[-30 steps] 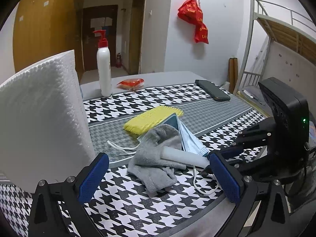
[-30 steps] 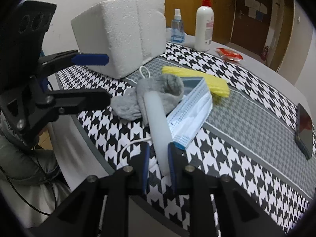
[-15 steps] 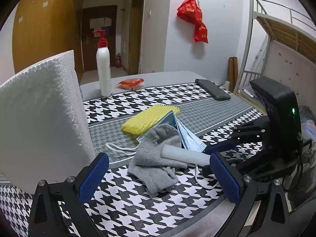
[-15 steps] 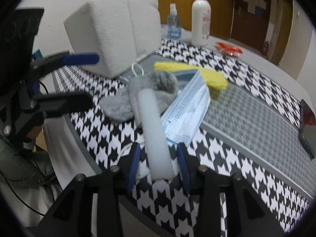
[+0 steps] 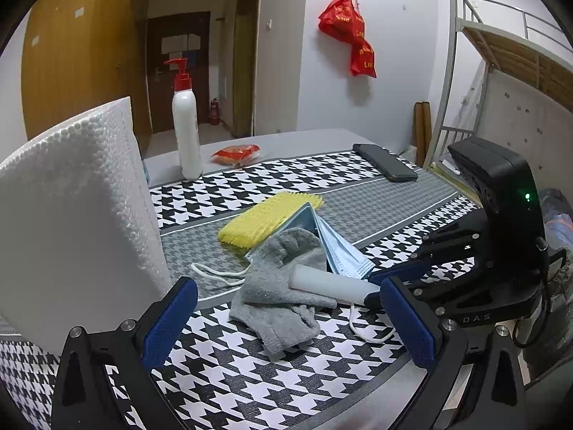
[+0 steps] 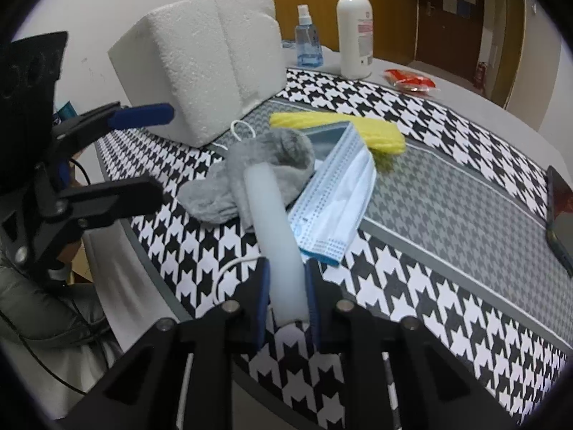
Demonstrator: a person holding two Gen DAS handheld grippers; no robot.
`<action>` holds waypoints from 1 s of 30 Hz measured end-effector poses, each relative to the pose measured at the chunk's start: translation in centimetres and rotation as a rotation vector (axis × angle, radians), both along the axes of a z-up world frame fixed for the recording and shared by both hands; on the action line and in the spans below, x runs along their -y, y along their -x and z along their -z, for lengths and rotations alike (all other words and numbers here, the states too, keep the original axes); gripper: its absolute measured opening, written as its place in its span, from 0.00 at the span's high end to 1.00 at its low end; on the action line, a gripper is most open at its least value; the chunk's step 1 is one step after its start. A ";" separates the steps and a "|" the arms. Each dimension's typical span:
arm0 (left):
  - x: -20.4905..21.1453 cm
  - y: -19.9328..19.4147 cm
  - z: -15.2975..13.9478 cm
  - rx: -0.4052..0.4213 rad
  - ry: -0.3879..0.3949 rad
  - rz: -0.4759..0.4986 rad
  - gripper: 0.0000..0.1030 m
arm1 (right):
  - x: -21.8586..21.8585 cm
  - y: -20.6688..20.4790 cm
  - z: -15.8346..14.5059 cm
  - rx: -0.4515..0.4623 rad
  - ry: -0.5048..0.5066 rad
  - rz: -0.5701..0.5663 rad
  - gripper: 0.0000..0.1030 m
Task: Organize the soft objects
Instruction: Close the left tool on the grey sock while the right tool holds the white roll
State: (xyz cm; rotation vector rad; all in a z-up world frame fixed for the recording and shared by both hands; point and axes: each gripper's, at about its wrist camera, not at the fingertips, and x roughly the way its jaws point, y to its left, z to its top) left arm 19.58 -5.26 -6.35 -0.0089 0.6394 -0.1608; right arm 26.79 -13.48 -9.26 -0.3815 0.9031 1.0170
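Observation:
A white foam tube (image 6: pixel 275 222) lies across a grey sock (image 6: pixel 250 175) beside a blue face mask (image 6: pixel 336 197) and a yellow ribbed cloth (image 6: pixel 343 129) on the houndstooth table cover. My right gripper (image 6: pixel 286 286) has the tube's near end between its blue pads; its jaws are closing and the pads touch the tube. In the left wrist view the tube (image 5: pixel 329 281) rests on the sock (image 5: pixel 283 304), with the right gripper (image 5: pixel 372 288) at its right end. My left gripper (image 5: pixel 286 322) stands wide open in front of the sock, holding nothing.
A white foam box (image 6: pixel 200 57) stands at the table's left. Behind it are a small spray bottle (image 6: pixel 308 39) and a pump bottle (image 6: pixel 354 36). A red packet (image 6: pixel 408 79) and a dark phone (image 6: pixel 558 215) lie farther off. The table edge (image 6: pixel 143 243) runs close under both grippers.
The right gripper's pads spread apart from the tube half a second ago and have come back in against it. The left gripper and the pile stay where they were.

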 end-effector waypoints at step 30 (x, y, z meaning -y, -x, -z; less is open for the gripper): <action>0.6 -3.0 1.4 -0.094 0.003 -0.009 0.03 | 10.6 -0.8 -4.2 -0.012 -0.241 0.329 0.84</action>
